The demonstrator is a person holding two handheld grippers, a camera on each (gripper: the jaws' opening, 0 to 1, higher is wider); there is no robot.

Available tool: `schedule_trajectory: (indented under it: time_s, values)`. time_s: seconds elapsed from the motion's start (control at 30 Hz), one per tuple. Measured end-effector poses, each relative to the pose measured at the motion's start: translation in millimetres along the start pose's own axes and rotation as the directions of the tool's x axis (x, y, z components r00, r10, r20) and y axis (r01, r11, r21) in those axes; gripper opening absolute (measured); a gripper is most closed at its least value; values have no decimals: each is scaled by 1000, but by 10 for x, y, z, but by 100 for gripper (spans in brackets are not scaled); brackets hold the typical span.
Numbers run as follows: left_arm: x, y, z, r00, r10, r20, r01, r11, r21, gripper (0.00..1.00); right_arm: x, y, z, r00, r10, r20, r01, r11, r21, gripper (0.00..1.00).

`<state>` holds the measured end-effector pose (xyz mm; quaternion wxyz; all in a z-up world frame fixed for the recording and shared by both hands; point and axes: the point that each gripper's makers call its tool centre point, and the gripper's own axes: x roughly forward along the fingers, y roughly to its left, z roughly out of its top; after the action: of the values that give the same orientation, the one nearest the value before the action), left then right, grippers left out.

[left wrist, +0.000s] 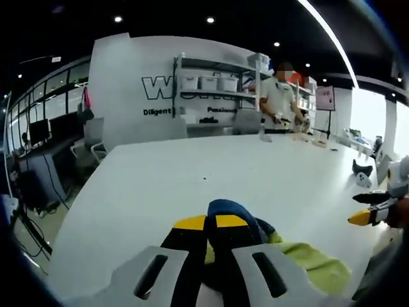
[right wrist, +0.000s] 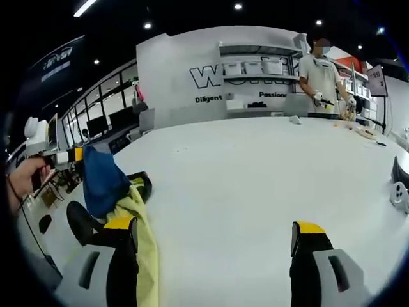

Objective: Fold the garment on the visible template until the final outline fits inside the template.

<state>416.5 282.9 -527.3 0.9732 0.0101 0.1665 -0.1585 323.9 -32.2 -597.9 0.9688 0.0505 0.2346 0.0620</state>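
The garment is blue (left wrist: 225, 210) and yellow-green (left wrist: 313, 262) fabric. My left gripper (left wrist: 211, 222) is shut on a bunched blue fold of it, just above the white table (left wrist: 192, 173). In the right gripper view, a hand holds the left gripper (right wrist: 67, 157) at the left, and the blue cloth (right wrist: 102, 179) hangs from it. The yellow-green part (right wrist: 146, 243) trails down beside my right gripper's left finger (right wrist: 121, 225). My right gripper (right wrist: 215, 227) stands open over bare table, nothing between its jaws. In the left gripper view, the right gripper (left wrist: 365, 208) shows at the right edge.
A person (right wrist: 323, 73) stands at the table's far side before shelves with bins (left wrist: 211, 83). Small black-and-white devices (right wrist: 399, 188) lie near the right edge. Desks, monitors and chairs (left wrist: 83, 141) stand past the table's left edge.
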Motion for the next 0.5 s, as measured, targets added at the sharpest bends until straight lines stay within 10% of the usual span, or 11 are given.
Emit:
schedule_trajectory:
  time_s: [0.5]
  values:
    - [-386, 403, -146, 997, 74, -14, -74, 997, 27, 0, 9, 25, -34, 1000, 9, -17, -9, 1000, -8, 99]
